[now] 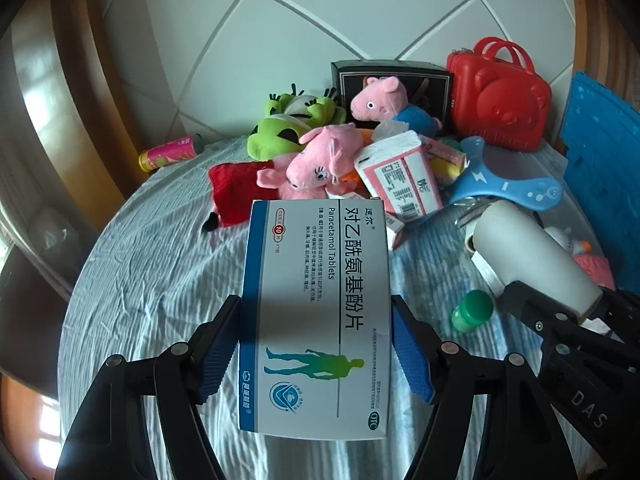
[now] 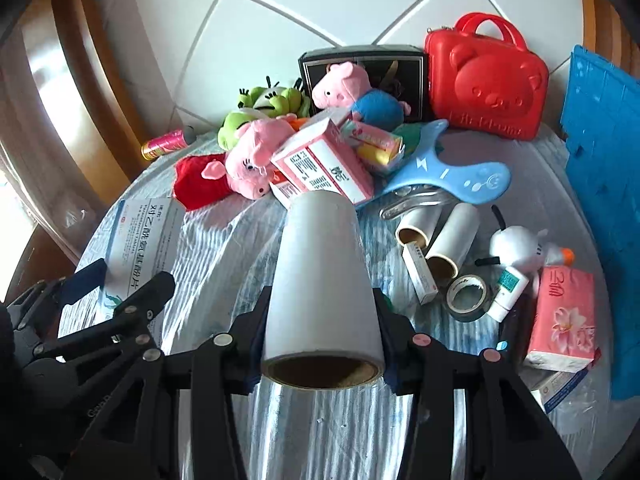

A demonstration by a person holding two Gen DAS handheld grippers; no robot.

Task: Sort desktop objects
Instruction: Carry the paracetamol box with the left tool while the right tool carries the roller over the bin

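My left gripper (image 1: 316, 340) is shut on a blue-and-white Paracetamol tablet box (image 1: 316, 312), held above the striped tablecloth; the box also shows in the right wrist view (image 2: 140, 240). My right gripper (image 2: 320, 332) is shut on a white roll (image 2: 322, 276) with a cardboard core, lifted over the table; the roll shows at the right of the left wrist view (image 1: 528, 256). The two grippers sit side by side, left one to the left.
A pile at the back holds pink pig plushes (image 1: 320, 156), a green frog plush (image 1: 276, 136), a pink-white box (image 1: 400, 176), a blue gamepad-shaped toy (image 1: 500, 184) and a red bear case (image 1: 500, 96). Two smaller rolls (image 2: 436, 236), tape (image 2: 466, 296), a tissue pack (image 2: 564, 320) and a green-capped bottle (image 1: 472, 310) lie right. A blue crate (image 2: 604, 160) stands at the right edge.
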